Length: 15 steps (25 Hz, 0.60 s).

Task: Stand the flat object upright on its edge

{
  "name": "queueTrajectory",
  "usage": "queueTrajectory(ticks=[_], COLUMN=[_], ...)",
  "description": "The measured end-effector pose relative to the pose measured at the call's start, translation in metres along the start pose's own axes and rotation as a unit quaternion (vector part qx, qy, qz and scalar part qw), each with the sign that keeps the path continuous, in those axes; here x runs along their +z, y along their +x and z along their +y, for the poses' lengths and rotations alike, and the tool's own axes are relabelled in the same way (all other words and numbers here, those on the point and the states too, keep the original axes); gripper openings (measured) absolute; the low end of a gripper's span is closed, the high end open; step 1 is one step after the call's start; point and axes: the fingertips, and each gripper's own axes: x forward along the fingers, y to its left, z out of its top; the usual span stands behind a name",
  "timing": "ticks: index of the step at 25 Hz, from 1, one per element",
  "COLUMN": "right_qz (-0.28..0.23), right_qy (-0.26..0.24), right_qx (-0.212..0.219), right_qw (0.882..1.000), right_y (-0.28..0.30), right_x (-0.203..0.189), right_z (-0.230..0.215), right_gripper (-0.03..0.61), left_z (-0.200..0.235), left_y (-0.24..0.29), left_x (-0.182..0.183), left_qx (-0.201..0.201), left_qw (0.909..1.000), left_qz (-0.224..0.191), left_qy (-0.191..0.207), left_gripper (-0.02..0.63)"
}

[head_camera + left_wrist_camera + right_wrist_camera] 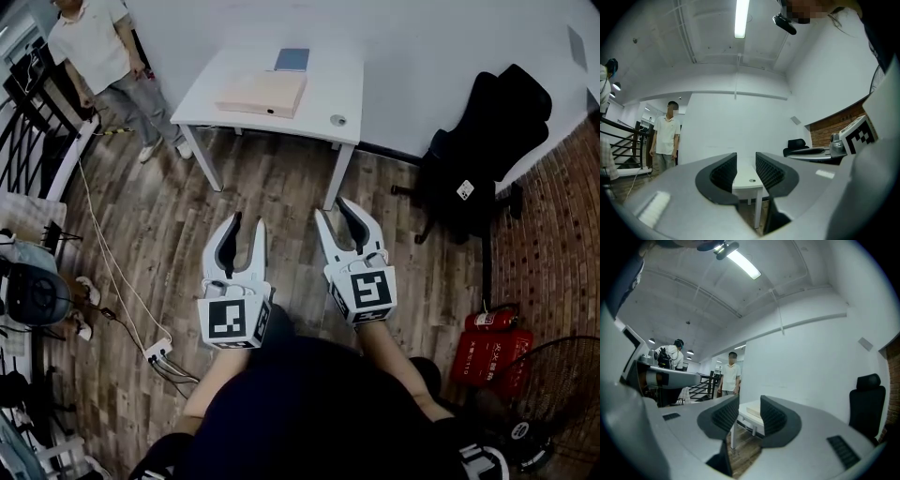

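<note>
A flat beige box [267, 92] lies on its broad face on the white table [328, 94] across the room, with a blue-grey book [292, 59] behind it. My left gripper [247, 223] and right gripper [332, 210] hover side by side over the wooden floor, well short of the table, both pointing at it. Each is open with a narrow gap and nothing between its jaws. In the right gripper view the box [754, 408] shows far off between the jaws of my right gripper [750, 411]. Between the jaws of my left gripper [746, 168] only the table's corner [746, 185] shows.
A small round object [337, 119] sits at the table's near right corner. A person [98, 47] stands left of the table by a black railing [37, 122]. A black office chair [478, 150] stands at the right, with a red extinguisher box [487, 352] and a fan [553, 394] nearer. Cables and a power strip [155, 352] lie on the floor at left.
</note>
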Motion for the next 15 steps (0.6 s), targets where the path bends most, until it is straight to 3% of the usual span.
queueTrajectory(ticks=[15], right_qz=[0.006], right_qy=[-0.002], right_qx=[0.015], right_qw=[1.0], right_y=[0.12], right_x=[-0.015], right_z=[-0.028], right_gripper=[0.133], left_z=[0.071], left_y=[0.101], left_x=[-0.022], left_qx=[0.001], left_qw=[1.0], left_qz=[0.007], left_qy=[-0.002], left_gripper=[0.114])
